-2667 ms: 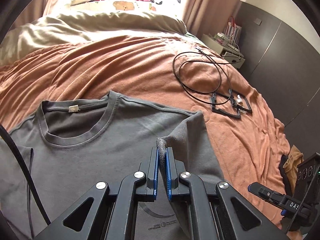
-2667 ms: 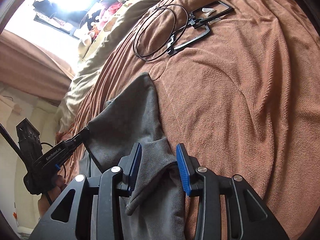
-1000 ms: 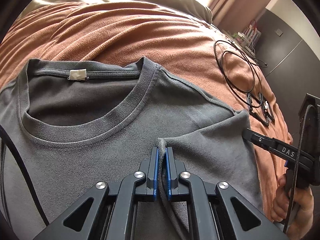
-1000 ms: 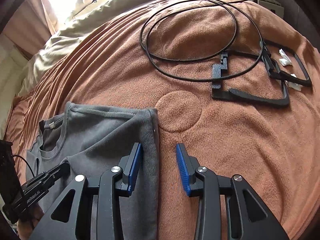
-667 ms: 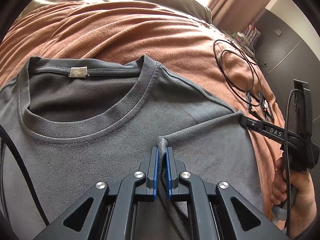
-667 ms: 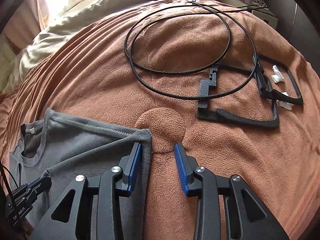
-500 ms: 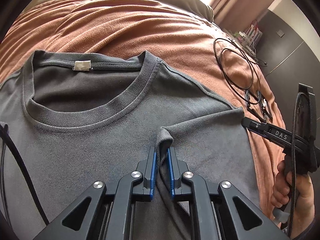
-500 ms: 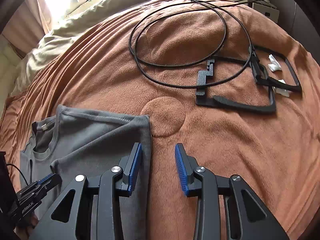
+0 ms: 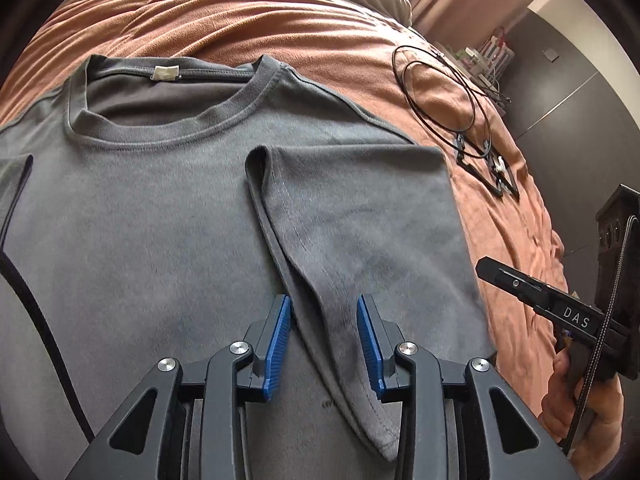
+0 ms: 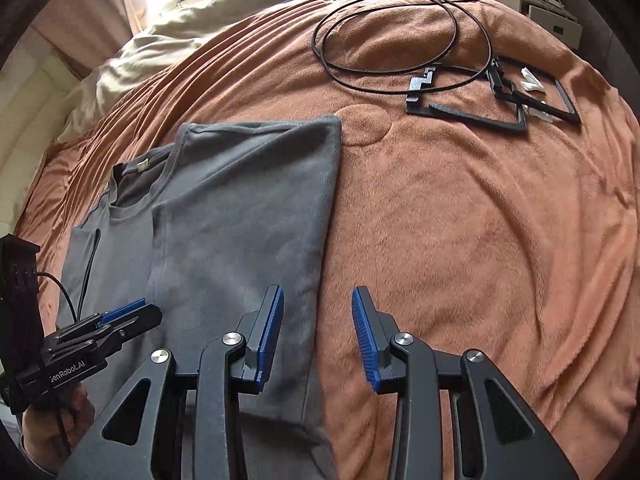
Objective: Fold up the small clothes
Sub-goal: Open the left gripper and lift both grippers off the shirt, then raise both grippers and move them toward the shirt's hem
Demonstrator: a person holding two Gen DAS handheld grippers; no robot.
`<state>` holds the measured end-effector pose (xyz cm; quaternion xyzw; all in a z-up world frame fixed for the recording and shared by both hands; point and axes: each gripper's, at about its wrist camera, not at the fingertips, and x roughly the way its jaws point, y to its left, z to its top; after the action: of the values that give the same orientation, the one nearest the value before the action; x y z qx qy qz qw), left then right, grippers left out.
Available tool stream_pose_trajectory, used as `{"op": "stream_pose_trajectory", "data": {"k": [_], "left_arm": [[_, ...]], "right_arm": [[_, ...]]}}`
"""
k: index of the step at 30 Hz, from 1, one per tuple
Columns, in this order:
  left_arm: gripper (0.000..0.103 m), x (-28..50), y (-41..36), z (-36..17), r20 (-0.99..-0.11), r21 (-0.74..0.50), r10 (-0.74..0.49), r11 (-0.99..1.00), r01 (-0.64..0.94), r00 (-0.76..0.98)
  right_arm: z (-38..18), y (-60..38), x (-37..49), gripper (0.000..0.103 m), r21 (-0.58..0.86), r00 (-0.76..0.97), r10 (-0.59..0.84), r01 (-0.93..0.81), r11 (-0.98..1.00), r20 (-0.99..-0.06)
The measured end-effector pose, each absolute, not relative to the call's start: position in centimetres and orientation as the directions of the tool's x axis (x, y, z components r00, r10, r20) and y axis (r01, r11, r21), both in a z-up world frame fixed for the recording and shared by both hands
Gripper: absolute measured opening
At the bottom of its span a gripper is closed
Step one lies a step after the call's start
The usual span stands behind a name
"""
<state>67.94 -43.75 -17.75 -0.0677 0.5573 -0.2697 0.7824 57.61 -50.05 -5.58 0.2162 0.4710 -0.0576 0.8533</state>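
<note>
Grey T-shirt (image 9: 168, 216) flat on the bed, on the orange-brown blanket (image 10: 460, 240), collar (image 9: 168, 120) toward the pillow end, white neck label showing. Right side of shirt folded inward over the chest; folded panel (image 9: 360, 208) lying flat, straight fold edge along the blanket side, sleeve hem running diagonally across the front.

Left gripper (image 9: 323, 340): jaws just been opening, now parted. Folded sleeve edge lying between the blue pads (image 9: 276, 344), not pressed by either; fabric slack on the shirt below.

Right gripper (image 10: 316, 336): jaws apart, nothing gripped. Left pad over the outer fold edge of the shirt, right pad over bare blanket. Also seen at right in the left wrist view, held in a hand (image 9: 576, 404), just beside the folded edge.

Elsewhere on blanket, well apart from shirt: coiled black cable (image 10: 400, 32) and black frame pieces (image 10: 492, 100). Beige duvet (image 10: 180, 24) bunched at head of bed. Thin black cable (image 9: 36, 312) crossing the shirt's left side.
</note>
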Motion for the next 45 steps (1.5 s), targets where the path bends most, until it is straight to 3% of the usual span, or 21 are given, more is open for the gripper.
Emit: {"op": "stream_pose_trajectory", "data": {"k": [7,9,13,17,22,33,36,38,40,42,45], "left_arm": [[0.035,64.4,-43.8,-17.5,-0.846,-0.404,-0.494,0.839,0.363,0.200],[0.027,63.4,-44.1,-17.6,-0.851,-0.404,-0.493,0.835,0.373,0.181],[0.021,61.7,-44.4,-18.2,-0.867,-0.386,-0.473,0.836,0.391,0.155],[0.021,60.9,-44.2,-18.1,-0.870,-0.394,-0.474,0.835,0.385,0.138],[0.021,59.8,-43.2,-16.7,-0.867,-0.391,-0.475,0.835,0.387,0.148],[0.021,55.7,-37.8,-10.4,-0.836,-0.367,-0.484,0.843,0.394,0.257],[0.022,54.4,-35.8,-8.6,-0.825,-0.360,-0.485,0.847,0.390,0.291],[0.023,53.4,-34.2,-7.4,-0.817,-0.359,-0.485,0.851,0.383,0.313],[0.032,52.4,-32.6,-6.2,-0.808,-0.351,-0.481,0.857,0.377,0.340],[0.060,51.4,-31.1,-5.1,-0.798,-0.335,-0.471,0.866,0.372,0.377],[0.092,49.6,-28.5,-3.4,-0.776,-0.293,-0.435,0.890,0.350,0.456]], "right_arm": [[-5.5,-48.0,54.2,0.033,0.275,0.516,0.104,0.267,0.924,-0.850],[-5.7,-47.5,53.5,0.033,0.251,0.498,0.087,0.273,0.929,-0.863],[-6.0,-47.2,52.3,0.033,0.208,0.488,0.035,0.305,0.929,-0.872],[-5.6,-47.1,51.2,0.033,0.172,0.478,-0.022,0.359,0.917,-0.878],[-4.3,-47.2,48.4,0.033,0.230,0.509,0.002,0.386,0.893,-0.861],[1.4,-43.3,40.1,0.035,0.262,0.600,0.018,0.322,0.910,-0.800],[3.2,-41.7,37.4,0.049,0.236,0.621,-0.008,0.309,0.921,-0.783],[4.3,-40.8,35.4,0.070,0.217,0.634,-0.029,0.307,0.926,-0.773],[5.4,-39.8,33.5,0.083,0.209,0.647,-0.041,0.305,0.929,-0.761],[6.4,-38.7,31.5,0.089,0.208,0.658,-0.045,0.301,0.931,-0.752],[7.5,-37.5,28.8,0.098,0.216,0.682,-0.045,0.293,0.932,-0.730]]}}
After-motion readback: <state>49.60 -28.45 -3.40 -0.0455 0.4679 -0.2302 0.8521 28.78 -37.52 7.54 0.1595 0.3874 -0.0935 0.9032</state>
